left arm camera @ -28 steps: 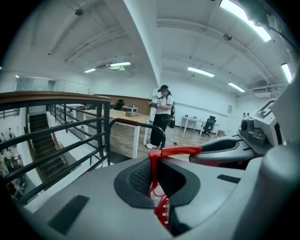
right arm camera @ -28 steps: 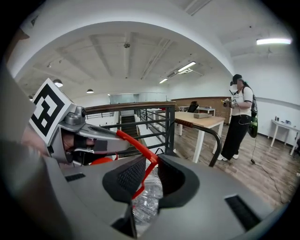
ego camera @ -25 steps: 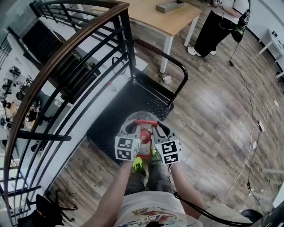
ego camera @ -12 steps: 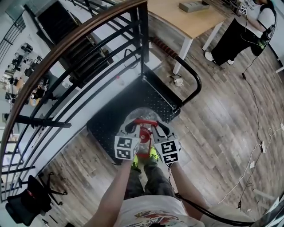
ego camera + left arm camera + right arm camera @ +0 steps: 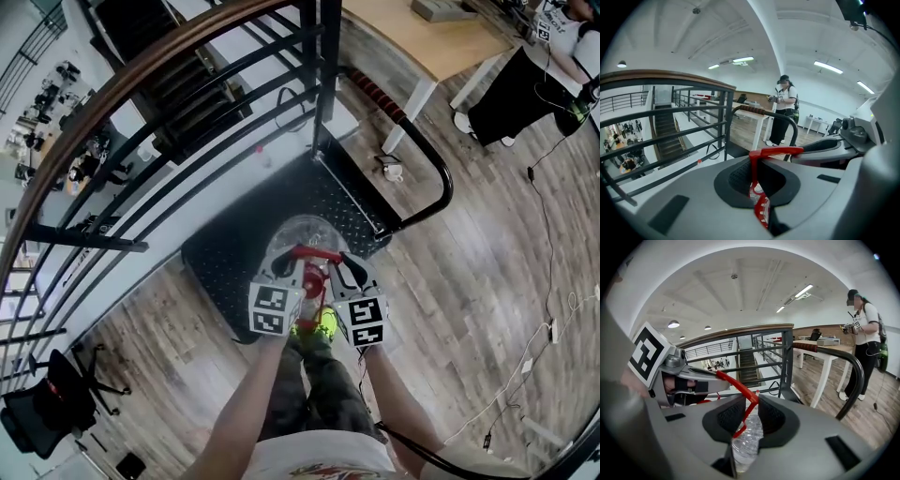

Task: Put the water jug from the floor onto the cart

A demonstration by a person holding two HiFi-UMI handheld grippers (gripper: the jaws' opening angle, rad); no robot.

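A clear water jug (image 5: 302, 236) with a red carrying handle (image 5: 315, 254) hangs over the black studded deck of the cart (image 5: 230, 258), near its front edge. My left gripper (image 5: 285, 267) is shut on the left end of the handle, and my right gripper (image 5: 338, 268) is shut on the right end. In the left gripper view the red handle (image 5: 754, 161) runs between the left gripper's (image 5: 758, 185) pads. Between the right gripper's (image 5: 744, 416) pads the right gripper view shows the handle (image 5: 740, 394), with the jug's clear plastic (image 5: 746, 439) below.
The cart's black push bar (image 5: 441, 183) rises at its far right. A dark stair railing (image 5: 169, 122) runs along the cart's left and far sides. A wooden table (image 5: 441, 42), a standing person (image 5: 530, 75) and floor cables (image 5: 553, 323) lie to the right.
Both grippers with the jug have moved forward and down, from the cart's near edge to over its deck. The grip on the handle is unchanged.
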